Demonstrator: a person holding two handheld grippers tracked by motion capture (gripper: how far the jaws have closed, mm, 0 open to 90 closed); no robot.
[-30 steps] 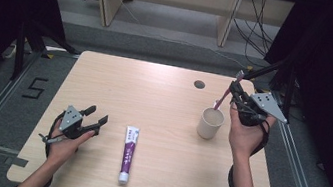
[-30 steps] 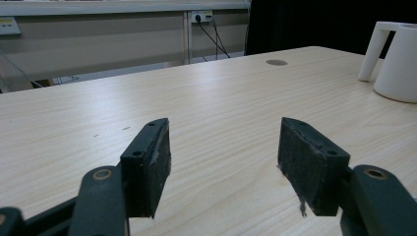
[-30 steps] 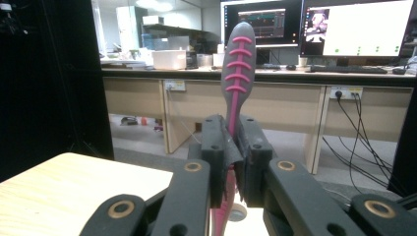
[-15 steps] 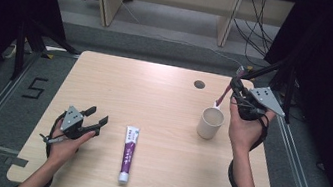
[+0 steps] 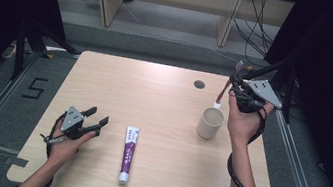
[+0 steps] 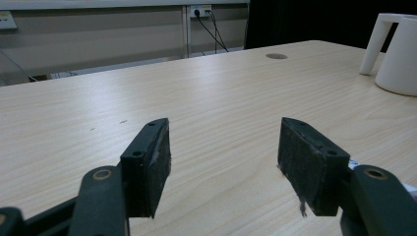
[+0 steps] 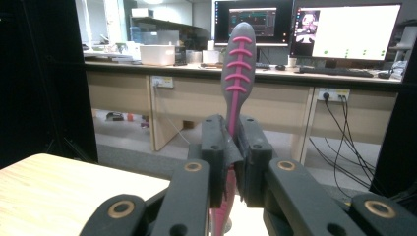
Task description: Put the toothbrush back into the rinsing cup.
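High view. A pale wooden tabletop (image 5: 153, 101) fills the middle of the frame. At right of centre stands a cream mug (image 5: 211, 123). Just above and to the right of it, the right tongs (image 5: 234, 86) are raised over the tabletop, held in the person's right hand (image 5: 243, 121). Their jaws are clamped on a grey-and-pink toothbrush (image 5: 226, 89), which slants down and to the left so that its white head hangs directly above the mug's rim; whether the head touches the rim cannot be told. At lower left, the left tongs (image 5: 98, 116) rest low over the tabletop in the person's left hand (image 5: 65, 143), jaws apart with nothing between them. A white-and-purple toothpaste tube (image 5: 128, 153) lies flat at lower centre, just to the right of the left tongs and well apart from the mug. A small dark round hole (image 5: 199, 84) marks the tabletop at upper centre right.

Left gripper view. The two black jaws of the left tongs (image 6: 223, 157) stand apart over bare wood grain at the bottom of the frame. The mug (image 6: 398, 51), with its handle turned to the left, appears at the upper right edge.

Right gripper view. The right tongs (image 7: 231, 162) are pressed together on the toothbrush (image 7: 238, 69), whose ribbed pink-and-grey handle rises upright at centre frame. Behind it, desks and lit monitors (image 7: 344, 32) occupy the upper part of the frame.
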